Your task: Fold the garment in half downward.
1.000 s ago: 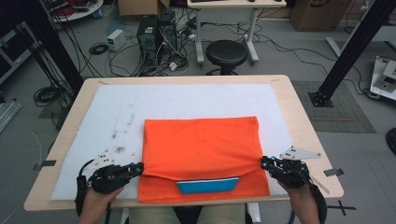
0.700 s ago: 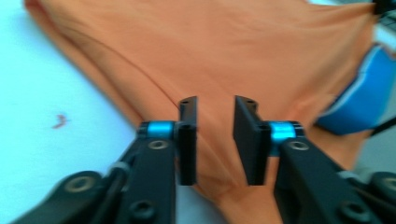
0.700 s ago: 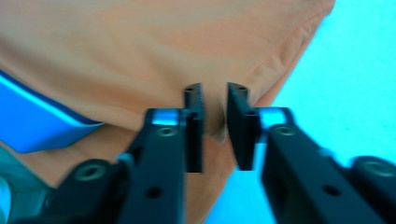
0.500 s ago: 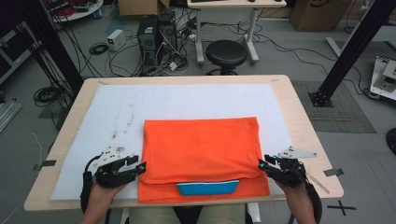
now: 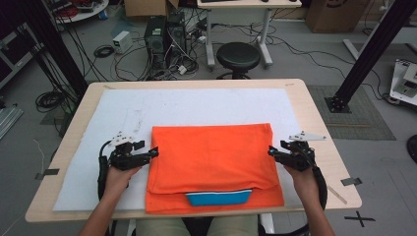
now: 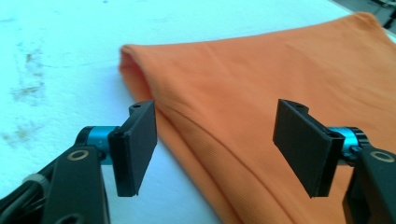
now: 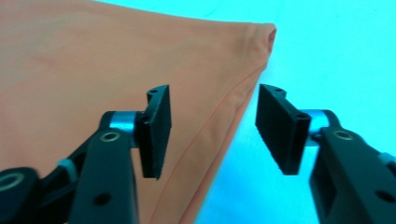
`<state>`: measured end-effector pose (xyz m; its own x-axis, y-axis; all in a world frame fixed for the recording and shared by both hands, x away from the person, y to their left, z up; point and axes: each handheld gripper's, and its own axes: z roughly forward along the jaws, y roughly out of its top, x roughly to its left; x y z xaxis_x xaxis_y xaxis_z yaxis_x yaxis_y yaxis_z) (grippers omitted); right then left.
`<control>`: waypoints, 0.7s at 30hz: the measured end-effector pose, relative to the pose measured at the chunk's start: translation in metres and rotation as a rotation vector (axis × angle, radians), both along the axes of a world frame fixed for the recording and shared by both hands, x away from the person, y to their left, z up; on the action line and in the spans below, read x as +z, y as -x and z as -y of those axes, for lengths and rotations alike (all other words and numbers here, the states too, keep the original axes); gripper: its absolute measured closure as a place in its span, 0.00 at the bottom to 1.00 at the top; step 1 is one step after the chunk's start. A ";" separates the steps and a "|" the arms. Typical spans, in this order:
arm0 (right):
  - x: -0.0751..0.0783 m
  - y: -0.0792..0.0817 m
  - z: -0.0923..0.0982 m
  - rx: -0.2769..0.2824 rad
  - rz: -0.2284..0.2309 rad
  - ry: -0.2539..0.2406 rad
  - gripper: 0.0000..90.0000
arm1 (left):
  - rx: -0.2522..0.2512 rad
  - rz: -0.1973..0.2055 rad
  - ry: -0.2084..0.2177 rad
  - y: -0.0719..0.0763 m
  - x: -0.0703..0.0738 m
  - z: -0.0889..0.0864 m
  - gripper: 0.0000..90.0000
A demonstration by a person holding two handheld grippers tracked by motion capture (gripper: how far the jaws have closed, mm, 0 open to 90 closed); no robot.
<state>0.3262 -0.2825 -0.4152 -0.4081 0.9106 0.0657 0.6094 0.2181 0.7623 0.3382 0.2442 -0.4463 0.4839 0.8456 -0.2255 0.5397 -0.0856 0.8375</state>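
Observation:
A folded orange garment lies flat on the white mat, with a blue band showing at its near edge. My left gripper is open at the garment's left side edge, its jaws straddling the folded edge without closing on it. My right gripper is open at the right side edge; in the right gripper view the cloth's edge runs between the two jaws, with the far corner beyond them.
The mat covers a wooden table. Dark smudges mark the mat at the left. Behind the table stand a black stool, a computer tower and loose cables on the floor.
Both grippers have moved forward along the garment's side edges, away from the near edge, and stay open. The garment has not moved.

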 end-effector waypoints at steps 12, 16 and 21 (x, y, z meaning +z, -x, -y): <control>-0.006 -0.052 -0.009 -0.005 -0.080 -0.004 0.35 | 0.019 -0.041 -0.043 -0.046 0.004 0.002 0.30; -0.003 -0.066 -0.007 -0.010 -0.099 -0.018 0.44 | 0.030 -0.037 -0.055 -0.058 0.001 0.005 0.31; -0.003 -0.079 -0.008 -0.042 -0.110 0.006 0.51 | 0.036 -0.078 -0.095 -0.067 -0.009 0.009 0.38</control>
<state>0.4056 -0.2741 -0.4185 -0.3601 0.9273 0.1027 0.6978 0.1946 0.6893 0.4055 0.2354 -0.4552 0.4370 0.8813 -0.1797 0.6071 -0.1416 0.7819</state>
